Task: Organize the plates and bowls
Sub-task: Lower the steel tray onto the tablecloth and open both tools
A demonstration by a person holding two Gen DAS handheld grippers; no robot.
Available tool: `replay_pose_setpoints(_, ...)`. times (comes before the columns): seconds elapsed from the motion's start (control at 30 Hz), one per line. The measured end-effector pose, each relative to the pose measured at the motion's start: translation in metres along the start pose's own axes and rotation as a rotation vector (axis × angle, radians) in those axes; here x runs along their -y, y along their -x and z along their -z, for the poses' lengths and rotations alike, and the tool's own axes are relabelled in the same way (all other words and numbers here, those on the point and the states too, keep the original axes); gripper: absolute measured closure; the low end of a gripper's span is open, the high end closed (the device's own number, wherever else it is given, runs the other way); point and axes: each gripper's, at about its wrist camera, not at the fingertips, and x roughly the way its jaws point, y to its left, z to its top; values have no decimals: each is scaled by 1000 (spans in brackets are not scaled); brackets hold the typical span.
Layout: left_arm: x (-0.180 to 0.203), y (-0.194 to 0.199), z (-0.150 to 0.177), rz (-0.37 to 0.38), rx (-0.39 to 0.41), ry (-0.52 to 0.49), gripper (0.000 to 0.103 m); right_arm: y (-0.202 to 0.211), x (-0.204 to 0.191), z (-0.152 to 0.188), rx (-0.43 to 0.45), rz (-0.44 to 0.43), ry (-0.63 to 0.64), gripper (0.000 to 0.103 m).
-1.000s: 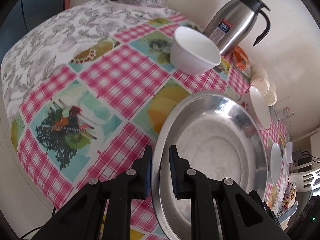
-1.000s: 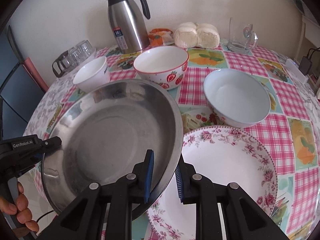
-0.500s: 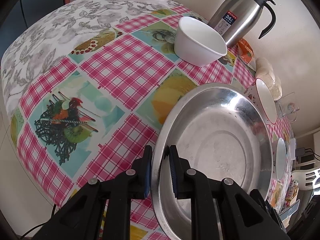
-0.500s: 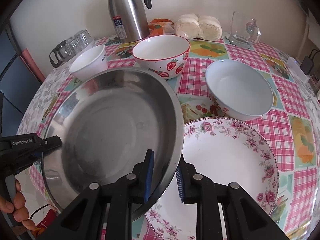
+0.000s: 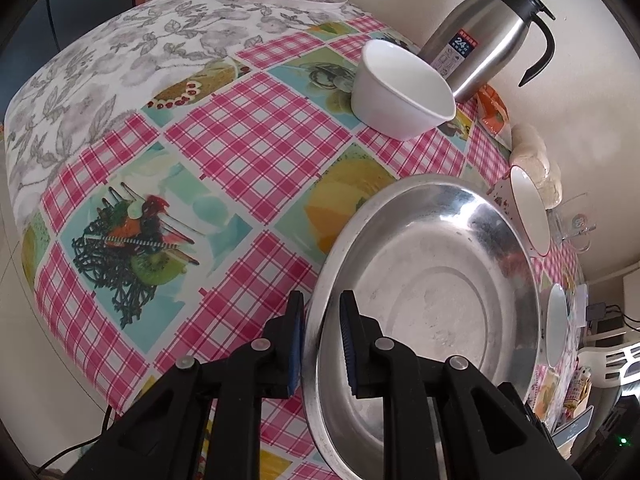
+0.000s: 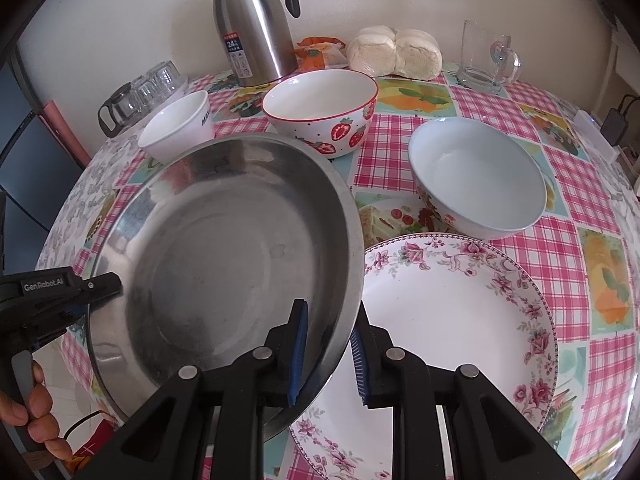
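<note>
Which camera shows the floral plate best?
The right wrist view: the floral plate lies nearly whole beside the steel pan, whose raised edge overlaps its left rim. The left wrist view shows none of it; the steel pan fills that side.

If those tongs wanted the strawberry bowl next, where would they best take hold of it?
Probably by the rim. The strawberry bowl stands upright and open, with a thin red-edged lip and round, sloping walls too wide to span. Come from above on the side facing the right wrist camera, one finger inside and one outside; the steel plate partly covers its lower left.
</note>
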Motion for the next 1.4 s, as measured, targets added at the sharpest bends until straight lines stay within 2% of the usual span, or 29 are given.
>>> replay_pose_setpoints(0.13, 0, 4, -2, 1, 14, 3, 85, 3, 4, -1, 3, -1, -16, 73)
replay_pose_setpoints(0.5, 4, 30, -7, -5, 121, -8, 84, 28, 19, -6, 90, -10, -93, 73)
replay_pose_setpoints(0.53, 5, 33, -8, -6, 135, -18, 82, 32, 20, -7, 103, -13, -101, 73)
replay_pose_setpoints(0.63, 11, 39, -7, -18, 163, -44, 66, 39, 22, -9, 132, -16, -113, 73)
replay_pose_setpoints(0.67, 13, 40, -7, -23, 171, -55, 65, 41, 22, -9, 139, -18, -116, 71)
replay_pose_setpoints(0.7, 14, 41, -6, -24, 173, -64, 65, 42, 21, -9, 144, -18, -117, 68)
replay_pose_setpoints(0.77, 18, 41, -6, -20, 171, -85, 60, 42, 19, -10, 149, -15, -111, 53)
replay_pose_setpoints(0.83, 22, 41, -4, -22, 166, -105, 50, 42, 16, -10, 151, -7, -97, 52)
replay_pose_setpoints(0.93, 30, 41, 0, -45, 163, -139, 43, 41, 9, -11, 148, 4, -71, 44)
replay_pose_setpoints(1.0, 35, 40, 2, -65, 161, -170, 32, 40, 7, -10, 148, 8, -57, 41)
replay_pose_setpoints(1.07, 40, 38, 5, -85, 158, -200, 20, 39, 7, -10, 151, 16, -50, 33)
replay_pose_setpoints(1.27, 53, 33, 13, -140, 165, -281, 15, 38, 14, -11, 156, 42, -75, 19)
replay_pose_setpoints(1.4, 63, 35, 19, -157, 195, -332, 10, 40, 18, -11, 161, 50, -93, 15)
